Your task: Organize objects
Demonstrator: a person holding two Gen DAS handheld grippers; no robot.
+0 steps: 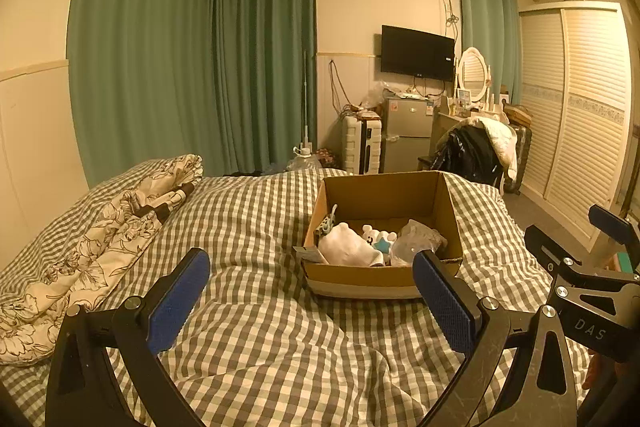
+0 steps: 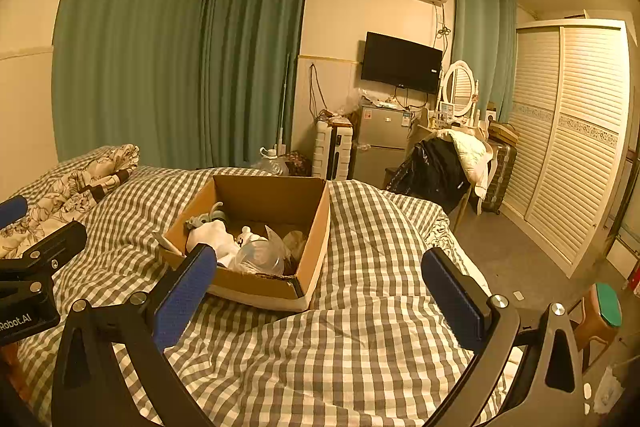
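Note:
An open cardboard box (image 1: 380, 195) sits on the checked bed cover (image 1: 256, 227); it also shows in the right wrist view (image 2: 276, 199). Inside lie a white soft item (image 1: 348, 247), a small white toy with a blue star (image 1: 380, 239) and a clear plastic bag (image 1: 416, 241). My left gripper (image 1: 312, 283) is open and empty, held above the bed just short of the box. My right gripper (image 2: 320, 283) is open and empty, to the right of the box's near corner. Each gripper shows at the edge of the other's view, the right gripper in the left wrist view (image 1: 576, 267).
A floral quilt and pillow (image 1: 100, 247) lie at the left of the bed. Green curtains (image 1: 192, 59) hang behind. Past the bed stand a small fridge (image 1: 406, 135), a white suitcase (image 1: 362, 147), a chair with clothes (image 1: 476, 147), a dressing table and a louvred wardrobe (image 1: 576, 99).

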